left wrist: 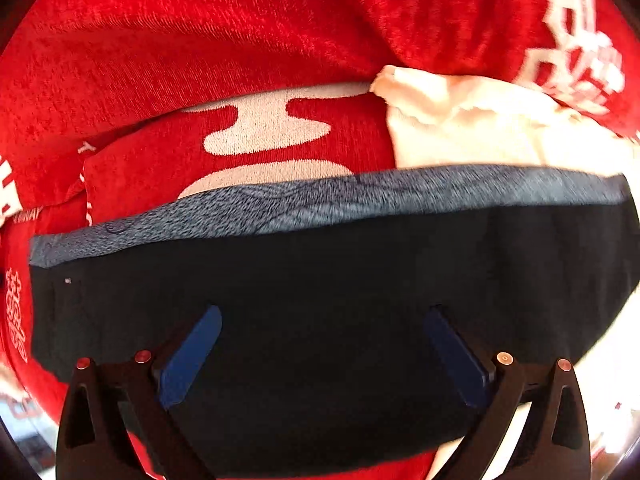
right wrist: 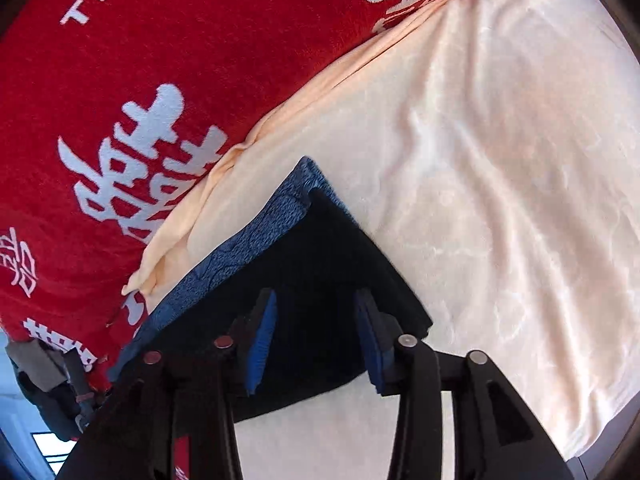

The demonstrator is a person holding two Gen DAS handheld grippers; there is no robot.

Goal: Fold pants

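The dark navy pants [left wrist: 320, 272] lie folded into a flat rectangle, with a blue-grey patterned waistband [left wrist: 360, 196] along the far edge. My left gripper [left wrist: 324, 320] is open just above the dark cloth, fingers wide apart. In the right wrist view the pants [right wrist: 328, 264] show one corner, with the waistband [right wrist: 256, 240] along their left side. My right gripper [right wrist: 316, 312] is open over the pants near that corner, holding nothing.
A red blanket with white characters [left wrist: 200, 40] covers the far and left side and also shows in the right wrist view [right wrist: 100, 100]. A cream sheet [right wrist: 480, 160] lies under the pants to the right and shows in the left wrist view [left wrist: 480, 132].
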